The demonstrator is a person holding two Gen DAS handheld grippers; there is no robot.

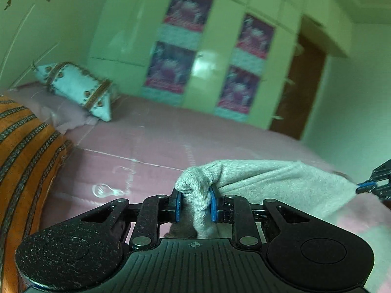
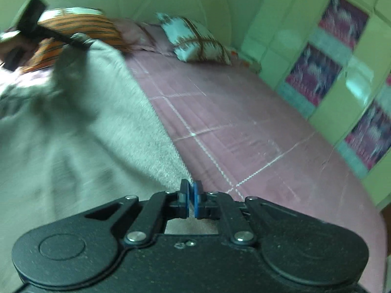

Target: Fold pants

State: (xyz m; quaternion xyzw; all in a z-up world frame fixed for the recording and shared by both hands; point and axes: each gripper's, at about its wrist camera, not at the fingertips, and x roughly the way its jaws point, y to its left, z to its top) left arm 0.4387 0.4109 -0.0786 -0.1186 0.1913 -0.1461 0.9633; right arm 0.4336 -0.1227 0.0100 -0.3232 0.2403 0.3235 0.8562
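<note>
The grey pants (image 1: 273, 183) hang stretched between my two grippers above the pink bed. My left gripper (image 1: 195, 202) is shut on a bunched corner of the pants, with cloth bulging out past its blue pads. My right gripper (image 2: 192, 195) is shut on a thin edge of the pants (image 2: 80, 127), which spread away to the left. The right gripper also shows at the right edge of the left wrist view (image 1: 374, 183). The left gripper shows at the upper left of the right wrist view (image 2: 48, 29), blurred.
The pink quilted bed cover (image 2: 244, 134) stretches ahead. An orange striped pillow (image 1: 22, 151) and a white patterned pillow (image 1: 80, 88) lie at the bed's head. A green wardrobe with posters (image 1: 212, 48) stands along the far side. A brown door (image 1: 303, 88) is at the right.
</note>
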